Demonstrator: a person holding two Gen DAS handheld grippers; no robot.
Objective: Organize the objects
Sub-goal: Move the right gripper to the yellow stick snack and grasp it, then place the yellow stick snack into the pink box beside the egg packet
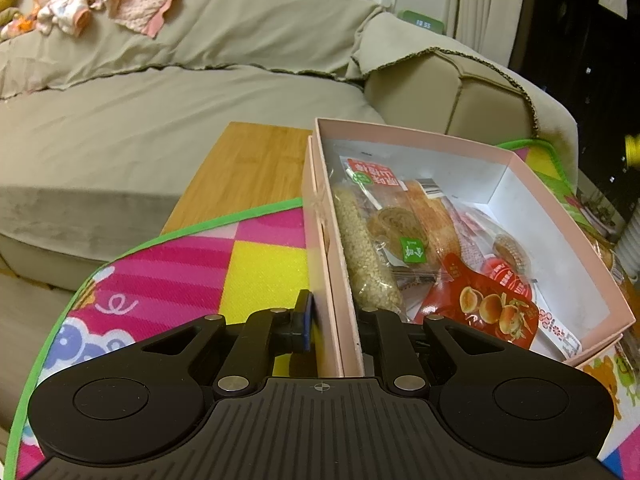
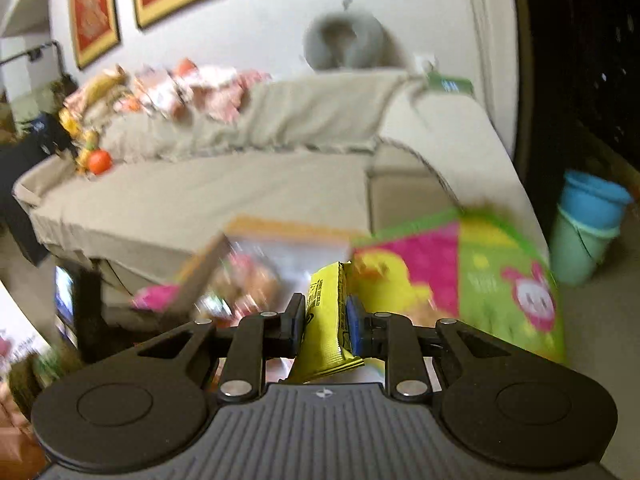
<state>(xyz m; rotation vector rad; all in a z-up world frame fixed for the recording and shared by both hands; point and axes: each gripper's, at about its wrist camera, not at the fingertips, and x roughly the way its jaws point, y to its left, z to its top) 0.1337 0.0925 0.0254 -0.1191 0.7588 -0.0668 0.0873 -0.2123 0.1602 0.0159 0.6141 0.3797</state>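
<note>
The left gripper (image 1: 334, 320) is clamped on the near wall of the pink box (image 1: 568, 216) of snacks, which sits on a colourful play mat (image 1: 180, 272). The right gripper (image 2: 326, 320) pinches a yellow packet (image 2: 326, 312). A beige sofa (image 1: 160, 112) stands behind.

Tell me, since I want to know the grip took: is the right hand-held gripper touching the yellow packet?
Touching. The right wrist view shows the right hand-held gripper with both pads pressed against the yellow packet.
</note>
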